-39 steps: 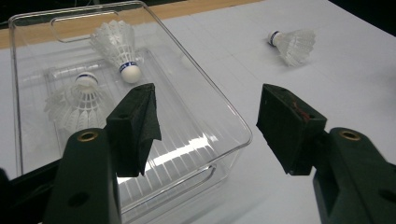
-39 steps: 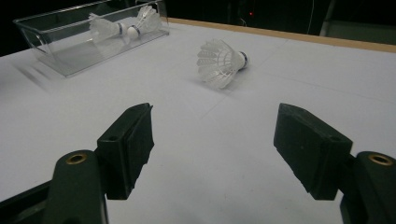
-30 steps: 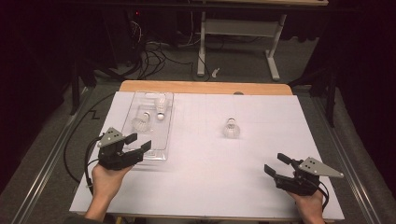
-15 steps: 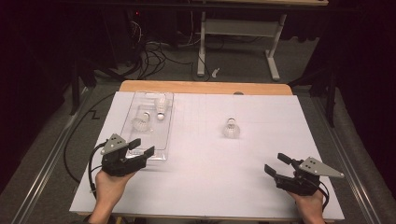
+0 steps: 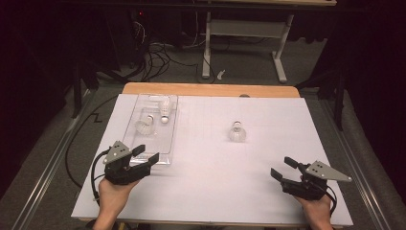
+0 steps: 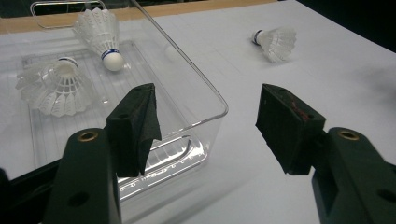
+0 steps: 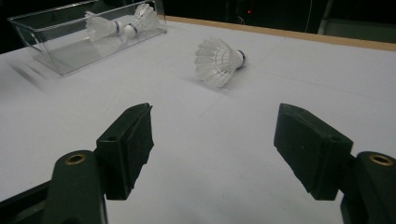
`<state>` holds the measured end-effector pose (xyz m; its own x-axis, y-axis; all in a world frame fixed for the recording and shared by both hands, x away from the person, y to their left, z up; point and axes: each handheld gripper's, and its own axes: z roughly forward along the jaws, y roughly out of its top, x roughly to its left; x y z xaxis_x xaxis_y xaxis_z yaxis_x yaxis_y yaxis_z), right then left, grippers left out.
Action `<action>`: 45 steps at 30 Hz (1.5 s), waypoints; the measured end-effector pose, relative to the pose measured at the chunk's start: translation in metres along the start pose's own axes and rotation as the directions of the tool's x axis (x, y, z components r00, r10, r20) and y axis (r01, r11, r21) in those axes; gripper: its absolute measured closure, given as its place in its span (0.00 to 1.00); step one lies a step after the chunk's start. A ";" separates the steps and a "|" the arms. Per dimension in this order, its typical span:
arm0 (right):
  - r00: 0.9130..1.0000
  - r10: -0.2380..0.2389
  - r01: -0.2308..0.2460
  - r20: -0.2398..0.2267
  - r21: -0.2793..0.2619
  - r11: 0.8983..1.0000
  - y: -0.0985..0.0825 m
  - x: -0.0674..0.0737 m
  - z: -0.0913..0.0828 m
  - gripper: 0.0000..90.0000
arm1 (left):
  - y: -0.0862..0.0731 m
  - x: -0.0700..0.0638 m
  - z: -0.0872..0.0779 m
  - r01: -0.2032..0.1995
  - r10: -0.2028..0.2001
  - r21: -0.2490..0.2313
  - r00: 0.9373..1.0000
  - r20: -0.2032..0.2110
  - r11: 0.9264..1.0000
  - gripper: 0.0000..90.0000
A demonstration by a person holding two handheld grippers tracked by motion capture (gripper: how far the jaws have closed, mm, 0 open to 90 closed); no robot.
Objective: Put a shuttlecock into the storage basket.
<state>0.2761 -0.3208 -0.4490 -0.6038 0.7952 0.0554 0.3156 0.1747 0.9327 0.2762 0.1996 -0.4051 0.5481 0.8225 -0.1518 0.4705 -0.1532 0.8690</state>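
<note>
High view: clear plastic tray (image 5: 168, 158) at left centre of the frame on the white bench (image 5: 215, 191), two shuttlecocks inside, one upright near the far end (image 5: 164, 107) and one lying toward the tray's middle (image 5: 144, 125). Third shuttlecock, loose (image 5: 236, 132), out on the bench right of centre, well apart from the tray. Left gripper (image 5: 143, 162) at lower left, just beside the tray's near end, jaws spread, nothing held. Right gripper (image 5: 282, 173) at lower right, low over bare bench, jaws spread, empty, loose shuttlecock up-frame and to its left. Left gripper view: jaws wide apart, straddling the tray's near right corner (image 6: 205, 121); both stored shuttlecocks at upper left (image 6: 103, 37) (image 6: 53, 87), loose one at upper right (image 6: 276, 42). Right gripper view: jaws spread, bare bench between them; loose shuttlecock (image 7: 218, 61) lying on its side above centre, cork toward the right of the frame, feather skirt toward the camera; tray (image 7: 56, 65) at upper left. Judgement: collection into the tray two-thirds done, last pickup not yet begun. Next move probably for the right gripper: advance toward the loose shuttlecock, line the jaws across the cork or the skirt's narrow neck, close gently to spare the feathers, then carry to the tray.
</note>
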 end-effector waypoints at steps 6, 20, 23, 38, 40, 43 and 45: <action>1.000 -0.003 0.003 0.004 0.001 1.000 0.000 0.000 0.001 0.32 | -0.006 -0.001 -0.001 0.003 -0.003 -0.002 1.000 0.002 1.000 0.43; 1.000 -0.004 0.004 0.011 -0.004 1.000 0.007 0.001 0.002 0.30 | -0.011 -0.004 -0.002 -0.004 0.004 -0.025 1.000 0.005 1.000 0.44; 1.000 -0.011 0.011 0.007 0.003 1.000 0.009 0.003 0.004 0.29 | -0.013 -0.005 -0.002 -0.001 0.002 -0.021 1.000 0.014 1.000 0.43; 1.000 -0.012 0.012 0.015 -0.001 1.000 0.016 0.006 0.012 0.30 | -0.021 -0.002 -0.008 0.014 -0.014 -0.045 1.000 0.014 0.999 0.43; 1.000 -0.010 0.010 0.015 -0.003 1.000 0.017 0.007 0.013 0.30 | -0.023 -0.002 -0.009 0.014 -0.013 -0.048 1.000 0.017 0.999 0.43; 1.000 -0.002 0.002 0.010 -0.005 1.000 0.019 0.007 0.016 0.30 | -0.025 -0.002 -0.010 0.012 -0.011 -0.050 1.000 0.022 0.999 0.42; 1.000 -0.010 0.010 -0.010 0.002 1.000 0.022 0.009 0.018 0.29 | -0.027 -0.002 -0.010 0.011 -0.009 -0.051 1.000 0.027 0.999 0.42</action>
<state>0.2906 -0.2993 -0.4346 -0.6141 0.7877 0.0494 0.3107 0.1838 0.9326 0.2558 0.2069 -0.4233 0.5625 0.8086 -0.1725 0.4404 -0.1164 0.8902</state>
